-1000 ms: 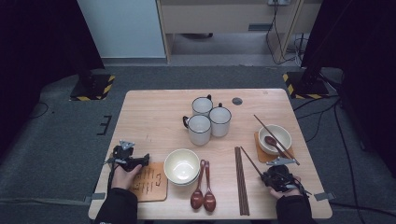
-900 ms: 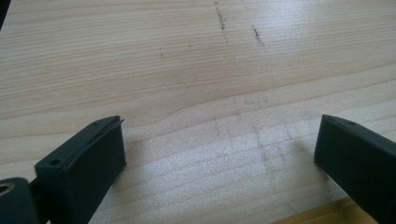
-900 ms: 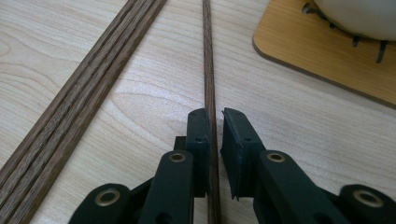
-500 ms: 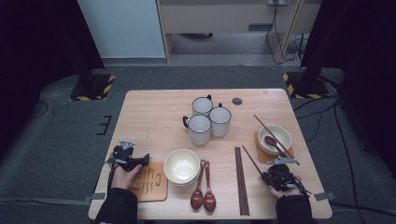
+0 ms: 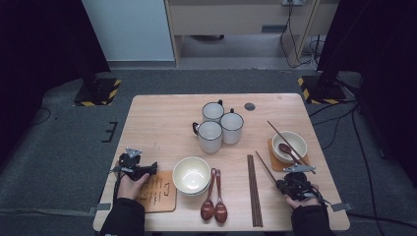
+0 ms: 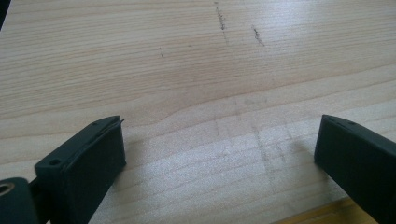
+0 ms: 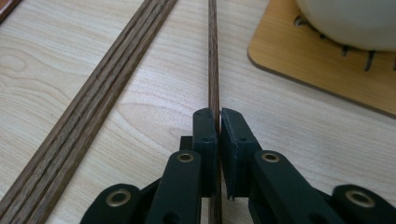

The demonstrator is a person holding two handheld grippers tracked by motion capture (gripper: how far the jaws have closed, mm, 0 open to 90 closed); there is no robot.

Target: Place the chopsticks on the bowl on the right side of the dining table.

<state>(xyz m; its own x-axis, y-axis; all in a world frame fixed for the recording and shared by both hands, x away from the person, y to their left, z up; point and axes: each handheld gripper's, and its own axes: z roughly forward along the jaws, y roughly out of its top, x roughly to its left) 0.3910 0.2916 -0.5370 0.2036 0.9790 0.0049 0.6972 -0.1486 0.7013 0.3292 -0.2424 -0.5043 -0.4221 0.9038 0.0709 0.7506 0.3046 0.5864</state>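
Single dark wooden chopstick (image 7: 214, 56): lies flat on the table, apart from the others, between the bundle of chopsticks (image 5: 253, 189) and the coaster (image 7: 322, 60) under the right-hand white bowl (image 5: 290, 146). In the high view its long axis runs at a slant, far tip pointing up and to the left, toward the mugs (image 5: 219, 125), near end under the right gripper (image 5: 293, 184).

Right gripper view: the chopstick runs straight out ahead of the right gripper (image 7: 219, 122), in line with its jaws. Jaws have just been closing and are now shut on the chopstick near its near end; the stick passes between the two pads and on beneath the gripper body. Most of its length therefore sticks out forward of the grip.

Judgement: an end grip on a long stick; any lift will want to let the far tip droop or swing, so the wrist angle matters more than the reach.

The bowl beside it already carries a wooden spoon (image 5: 286, 148) and one chopstick (image 5: 287, 142) across its rim.

Left gripper (image 5: 135, 167): far side of the bundle from the chopstick, near the other coaster (image 5: 158, 192). Jaws wide open over bare table (image 6: 196, 84), nothing between them. The right hand is plainly the nearer one.
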